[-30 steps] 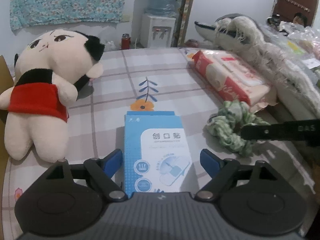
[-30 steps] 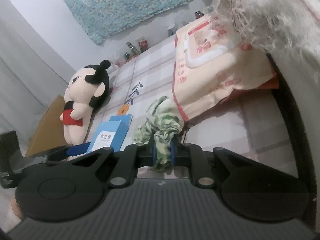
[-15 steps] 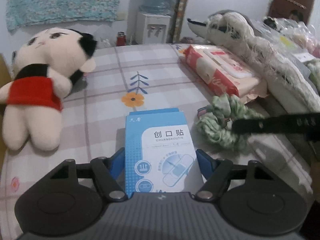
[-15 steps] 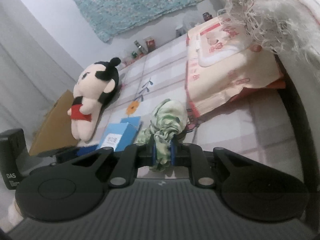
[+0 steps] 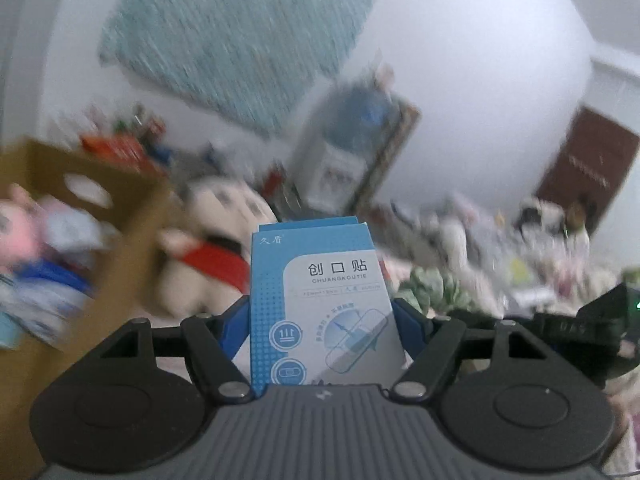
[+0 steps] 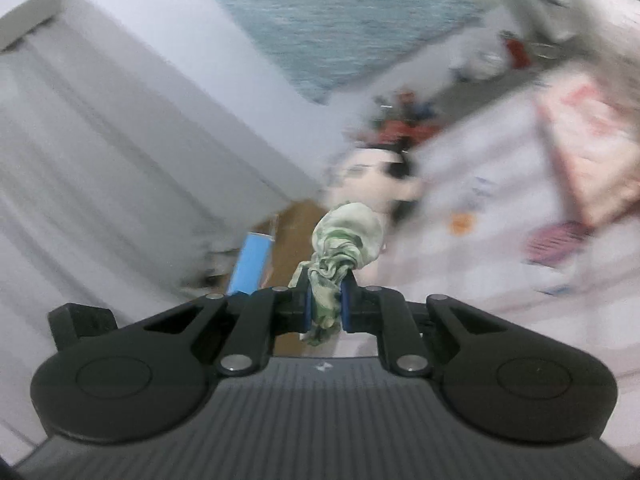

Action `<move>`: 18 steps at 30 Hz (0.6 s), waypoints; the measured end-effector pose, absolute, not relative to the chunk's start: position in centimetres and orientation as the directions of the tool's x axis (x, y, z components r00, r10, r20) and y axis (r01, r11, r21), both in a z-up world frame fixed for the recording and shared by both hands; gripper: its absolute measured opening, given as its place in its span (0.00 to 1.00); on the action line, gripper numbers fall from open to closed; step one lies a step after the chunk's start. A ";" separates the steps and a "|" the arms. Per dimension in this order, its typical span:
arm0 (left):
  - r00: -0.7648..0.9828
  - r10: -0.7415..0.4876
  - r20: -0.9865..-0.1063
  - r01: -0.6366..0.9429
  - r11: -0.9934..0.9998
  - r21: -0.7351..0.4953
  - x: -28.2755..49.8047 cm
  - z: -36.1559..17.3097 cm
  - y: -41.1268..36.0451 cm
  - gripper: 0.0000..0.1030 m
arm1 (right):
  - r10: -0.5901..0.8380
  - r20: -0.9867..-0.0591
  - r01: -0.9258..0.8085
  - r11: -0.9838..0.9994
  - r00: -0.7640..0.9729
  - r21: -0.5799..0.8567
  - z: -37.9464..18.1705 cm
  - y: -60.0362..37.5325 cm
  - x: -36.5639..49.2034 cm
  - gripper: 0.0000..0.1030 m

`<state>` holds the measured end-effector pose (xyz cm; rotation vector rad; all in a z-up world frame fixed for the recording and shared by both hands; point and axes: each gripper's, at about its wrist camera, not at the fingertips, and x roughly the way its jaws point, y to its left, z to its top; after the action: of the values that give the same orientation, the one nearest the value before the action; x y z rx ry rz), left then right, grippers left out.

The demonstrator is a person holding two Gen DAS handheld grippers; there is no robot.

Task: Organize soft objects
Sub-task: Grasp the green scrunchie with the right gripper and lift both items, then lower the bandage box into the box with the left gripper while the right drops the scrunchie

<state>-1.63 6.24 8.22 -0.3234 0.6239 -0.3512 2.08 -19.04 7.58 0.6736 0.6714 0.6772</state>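
Background is motion-blurred in both views — white wall with a teal patterned cloth (image 5: 240, 40), water dispenser (image 5: 344, 160) below it, brown door (image 5: 588, 172) at right.

Left gripper (image 5: 322, 320) is clamped on the blue bandage box (image 5: 320, 304), held upright, blue pads (image 5: 236, 320) against both of its sides. Behind the box: plush doll (image 5: 212, 248) with red shirt lying on the tabletop. Cardboard box (image 5: 80, 208) sits off the left edge, more soft toys (image 5: 24, 248) inside — detail too blurred.

Right gripper (image 6: 325, 300) is closed narrow on the green scrunchie (image 6: 344, 240), fabric bunched between the pads, clear of the checked tabletop (image 6: 500, 184). From the right wrist, the bandage box shows left of the scrunchie; tissue pack (image 6: 592, 152) lies toward the tabletop's right edge.
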 end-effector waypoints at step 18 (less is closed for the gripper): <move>0.489 0.185 -0.853 -0.060 0.982 0.178 2.6 5.9 28.6 0.73 | 0.915 -0.377 -0.542 0.391 0.144 0.744 9.4 11.7 11.6 0.12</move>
<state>2.61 28.55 5.85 0.1307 1.0507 0.1493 11.63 11.73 9.39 0.4939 0.9207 1.1137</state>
